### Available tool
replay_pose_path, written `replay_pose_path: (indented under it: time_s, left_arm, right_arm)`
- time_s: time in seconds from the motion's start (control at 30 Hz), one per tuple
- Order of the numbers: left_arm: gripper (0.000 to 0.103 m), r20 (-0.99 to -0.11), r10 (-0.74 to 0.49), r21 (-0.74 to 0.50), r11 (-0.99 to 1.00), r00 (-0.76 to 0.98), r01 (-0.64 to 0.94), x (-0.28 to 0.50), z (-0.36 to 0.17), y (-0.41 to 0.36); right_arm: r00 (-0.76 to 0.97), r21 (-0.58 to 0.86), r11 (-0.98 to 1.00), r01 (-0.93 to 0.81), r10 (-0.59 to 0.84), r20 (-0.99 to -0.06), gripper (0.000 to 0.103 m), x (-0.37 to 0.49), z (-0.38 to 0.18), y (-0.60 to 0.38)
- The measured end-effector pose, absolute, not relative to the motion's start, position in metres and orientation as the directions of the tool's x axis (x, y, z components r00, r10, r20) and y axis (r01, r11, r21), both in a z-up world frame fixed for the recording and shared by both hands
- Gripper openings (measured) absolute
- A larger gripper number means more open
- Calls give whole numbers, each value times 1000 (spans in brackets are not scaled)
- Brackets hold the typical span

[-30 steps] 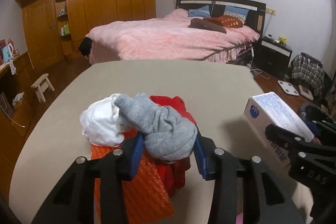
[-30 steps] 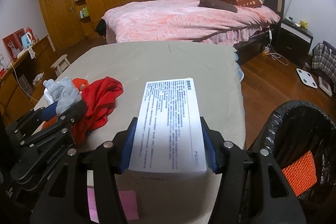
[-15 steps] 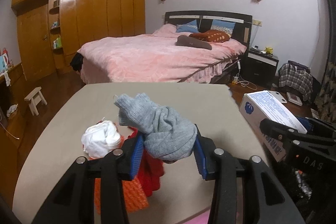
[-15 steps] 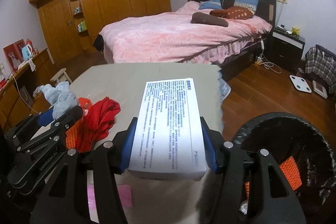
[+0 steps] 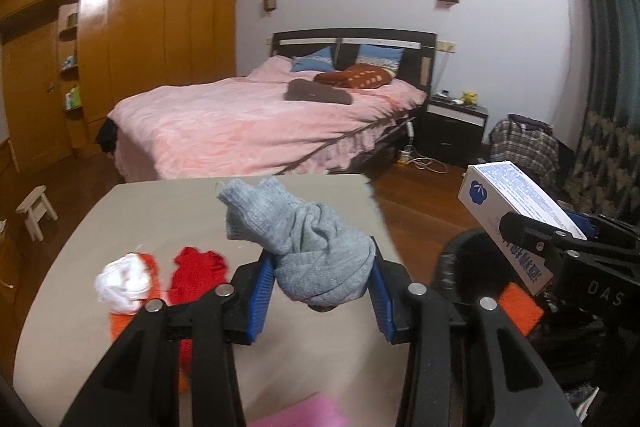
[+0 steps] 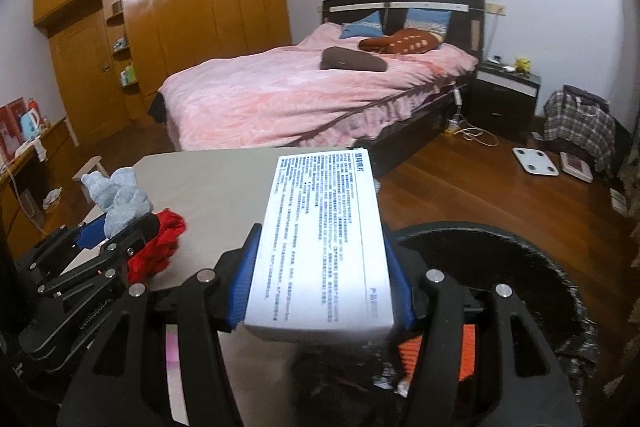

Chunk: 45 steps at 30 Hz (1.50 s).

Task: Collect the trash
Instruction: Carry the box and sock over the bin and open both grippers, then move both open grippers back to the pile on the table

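Grey knit, a knotted sock bundle (image 5: 316, 251), sits clamped between the blue pads of the left gripper (image 5: 318, 297), and it now hangs clear of the beige table (image 5: 168, 215), where a second ago it was still low over the pile of red cloth (image 5: 196, 267), white wad (image 5: 120, 281) and orange mesh piece (image 5: 124, 323). Those three have dropped down and to the left in the left wrist view, so the bundle has been lifted and carried toward the table's right edge. The right gripper (image 6: 320, 291) has made the same trip: its jaws are closed on the sides of a white printed box (image 6: 320, 239), which a second ago was over the tabletop and now juts out past the table's edge, above the near rim of the black-lined trash bin (image 6: 540, 267). The bin has grown much larger in the right wrist view, with an orange mesh scrap (image 6: 466, 351) already lying inside it. Neither grip has loosened. I judge that both items have left the table and are nearly at the drop point; the box looks closer to release, while the sock bundle still needs to travel right to clear the rim. The cloth, wad and mesh on the table remain to be collected afterwards.
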<state>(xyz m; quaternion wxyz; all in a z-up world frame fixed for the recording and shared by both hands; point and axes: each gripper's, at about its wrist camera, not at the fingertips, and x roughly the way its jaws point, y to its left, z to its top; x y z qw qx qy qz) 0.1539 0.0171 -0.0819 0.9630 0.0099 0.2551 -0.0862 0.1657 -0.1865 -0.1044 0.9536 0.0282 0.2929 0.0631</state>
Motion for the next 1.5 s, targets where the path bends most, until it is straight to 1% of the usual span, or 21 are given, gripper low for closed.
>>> replay_pose_path:
  time_s: [0.57, 0.97, 1.07, 1.1, 1.13, 1.2, 1.27, 1.3, 1.43, 1.5]
  left_arm:
    - [43, -492, -386, -61, 909, 780, 412, 149, -82, -100]
    - [43, -515, -474, -83, 857, 715, 509, 154, -95, -152]
    - [46, -534, -495, -93, 840, 685, 535, 157, -100, -158]
    - [51, -540, -499, -97, 837, 678, 539, 157, -101, -159]
    - [59, -543, -499, -98, 836, 675, 539, 158, -102, -158]
    - [69, -541, -495, -99, 840, 680, 534, 158, -102, -155]
    - [71, -540, -487, -97, 846, 687, 524, 159, -102, -150]
    - [72, -540, -477, -95, 853, 693, 514, 159, -102, -145]
    - [79, -535, -442, -91, 877, 720, 471, 161, -100, -126]
    - [81, -529, -419, -80, 890, 738, 449, 161, -99, -113]
  right_arm:
    - [826, 66, 989, 129, -71, -559, 54, 128, -114, -296]
    - [805, 63, 972, 226, -150, -573, 55, 111, -130, -342]
    - [796, 61, 968, 242, -162, -583, 56, 111, -134, -348]
    - [794, 60, 967, 248, -167, -584, 60, 111, -134, -349]
    - [794, 62, 965, 254, -171, -584, 66, 110, -135, -350]
    - [795, 59, 963, 264, -182, -578, 74, 109, -136, -352]
    - [796, 53, 962, 268, -190, -574, 81, 108, -136, -351]
    - [798, 49, 961, 273, -198, -569, 88, 108, -135, -350]
    - [811, 59, 963, 264, -189, -554, 96, 107, -132, -344]
    - [815, 62, 965, 254, -179, -551, 96, 108, -130, -341]
